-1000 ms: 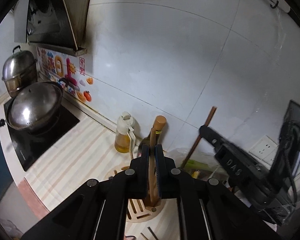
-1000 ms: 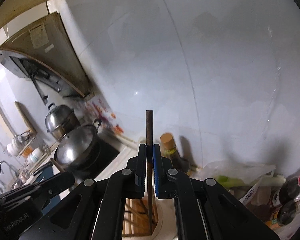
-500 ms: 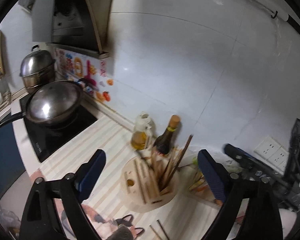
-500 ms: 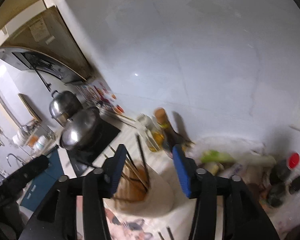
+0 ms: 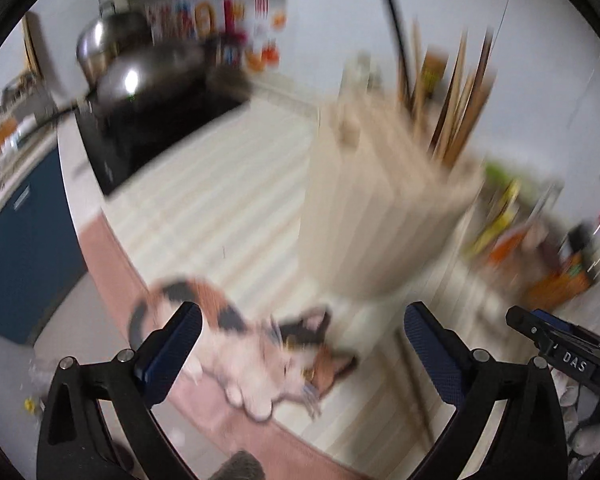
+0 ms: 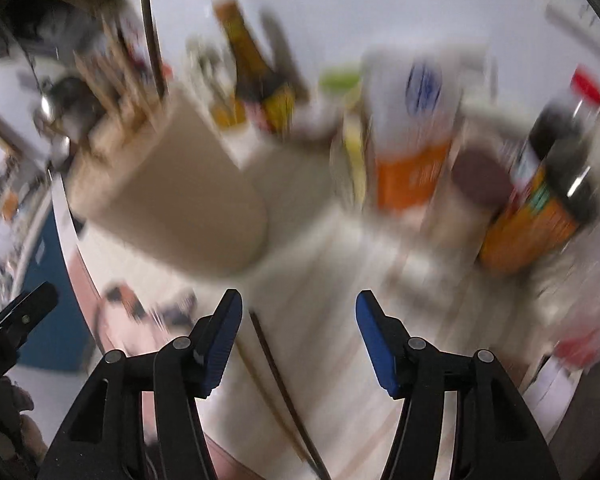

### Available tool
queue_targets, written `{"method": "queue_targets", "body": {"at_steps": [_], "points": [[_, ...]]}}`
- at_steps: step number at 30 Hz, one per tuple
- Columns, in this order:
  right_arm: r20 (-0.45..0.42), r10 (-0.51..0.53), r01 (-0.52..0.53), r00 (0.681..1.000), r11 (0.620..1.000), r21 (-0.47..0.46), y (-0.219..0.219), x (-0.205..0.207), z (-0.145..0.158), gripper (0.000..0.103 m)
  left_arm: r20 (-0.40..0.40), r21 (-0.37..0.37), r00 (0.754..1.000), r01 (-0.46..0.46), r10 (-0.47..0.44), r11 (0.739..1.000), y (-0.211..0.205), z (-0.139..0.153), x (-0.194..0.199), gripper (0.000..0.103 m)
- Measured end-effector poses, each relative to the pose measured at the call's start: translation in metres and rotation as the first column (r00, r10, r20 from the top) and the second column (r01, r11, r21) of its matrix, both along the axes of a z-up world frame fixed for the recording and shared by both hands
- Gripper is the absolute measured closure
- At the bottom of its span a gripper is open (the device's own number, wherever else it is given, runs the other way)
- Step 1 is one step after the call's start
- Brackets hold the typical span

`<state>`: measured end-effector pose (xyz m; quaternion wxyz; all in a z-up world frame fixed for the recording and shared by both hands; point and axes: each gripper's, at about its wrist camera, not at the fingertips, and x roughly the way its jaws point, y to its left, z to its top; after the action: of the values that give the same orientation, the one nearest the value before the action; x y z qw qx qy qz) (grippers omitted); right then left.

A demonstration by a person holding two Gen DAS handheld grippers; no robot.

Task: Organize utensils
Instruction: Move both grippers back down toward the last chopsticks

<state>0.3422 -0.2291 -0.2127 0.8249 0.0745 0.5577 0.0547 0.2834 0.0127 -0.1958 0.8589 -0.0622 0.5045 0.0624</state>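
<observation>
Both views are motion-blurred. A beige utensil holder (image 5: 376, 216) stands on the striped counter with several wooden chopsticks (image 5: 456, 104) sticking up from it; it also shows in the right wrist view (image 6: 172, 200). My left gripper (image 5: 300, 344) is open and empty, low in front of the holder. My right gripper (image 6: 298, 340) is open and empty above the counter. Two loose chopsticks (image 6: 280, 388) lie on the counter between its fingers.
A calico cat figure (image 5: 260, 348) lies on the counter edge below the holder. A wok and pot (image 5: 140, 60) sit on the black cooktop at left. Sauce bottles (image 6: 548, 184), an orange-and-white carton (image 6: 412, 152) and a dark bottle (image 6: 256, 76) crowd the right.
Both grippers released their chopsticks into the holder, opened, and dropped down toward the counter. The views now look low at the holder's side and at loose chopsticks on the counter.
</observation>
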Motion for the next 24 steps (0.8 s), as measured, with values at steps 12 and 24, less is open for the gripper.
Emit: {"method": "queue_targets", "body": {"at_steps": [12,24], "points": [[-0.211,0.145,-0.167,0.967,0.982,-0.087,0.049,-0.023,-0.101,0.049,-0.280,0.023,0.960,-0.023,0.029,0.999,-0.006,-0.133,-0.019,0.000],[-0.242,0.204,-0.259,0.949,0.940,-0.222,0.068,-0.032,-0.129,0.097,-0.328,0.033,0.944,-0.010,0.020,0.999,-0.012,-0.156,-0.028,0.000]]}}
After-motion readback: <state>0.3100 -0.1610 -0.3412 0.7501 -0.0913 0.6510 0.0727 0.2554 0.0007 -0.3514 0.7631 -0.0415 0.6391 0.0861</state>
